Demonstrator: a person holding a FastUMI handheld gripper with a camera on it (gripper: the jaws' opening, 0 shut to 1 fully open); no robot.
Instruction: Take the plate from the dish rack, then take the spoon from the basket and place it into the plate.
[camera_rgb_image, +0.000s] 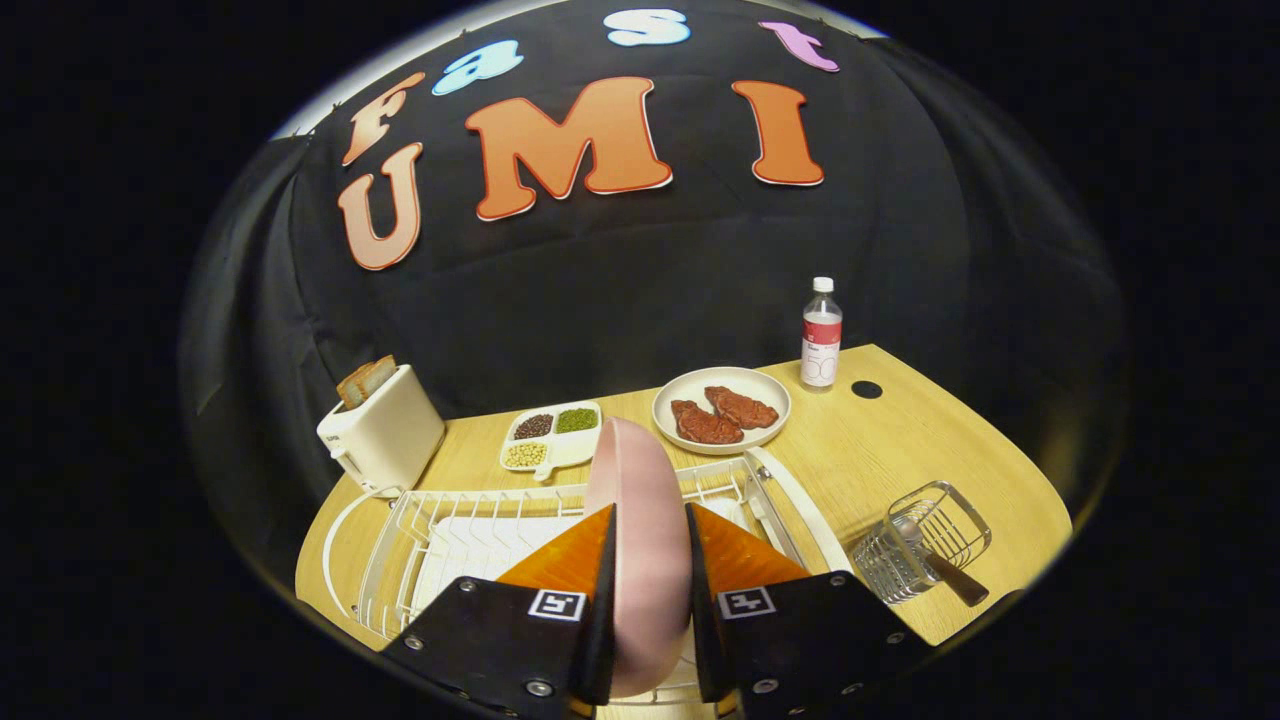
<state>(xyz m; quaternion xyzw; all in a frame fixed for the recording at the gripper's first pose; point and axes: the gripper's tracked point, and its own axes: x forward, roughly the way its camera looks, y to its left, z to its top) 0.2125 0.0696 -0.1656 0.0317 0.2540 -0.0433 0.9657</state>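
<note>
The wooden worktop (900, 440) carries a white dish rack (470, 530). The gripper (650, 560) clamps the pink plate (640, 500) on edge, upright over the rack. The spoon (940, 570) lies in the wire basket (925, 540), right of the rack, handle toward the gripper.

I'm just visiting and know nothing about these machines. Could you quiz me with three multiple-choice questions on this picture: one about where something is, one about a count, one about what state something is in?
1. Where is the pink plate?
A. flat on the table
B. on edge between the jaws, over the dish rack
C. on the toaster

2. How many meat pieces lie on the white plate?
A. one
B. two
C. four

3. What state is the gripper in?
A. wide open, holding nothing
B. holding the spoon
C. closed on the pink plate

Answers: 1 B, the plate stands upright between them. 2 B, two brown slabs show. 3 C, both jaws press its faces.
</note>
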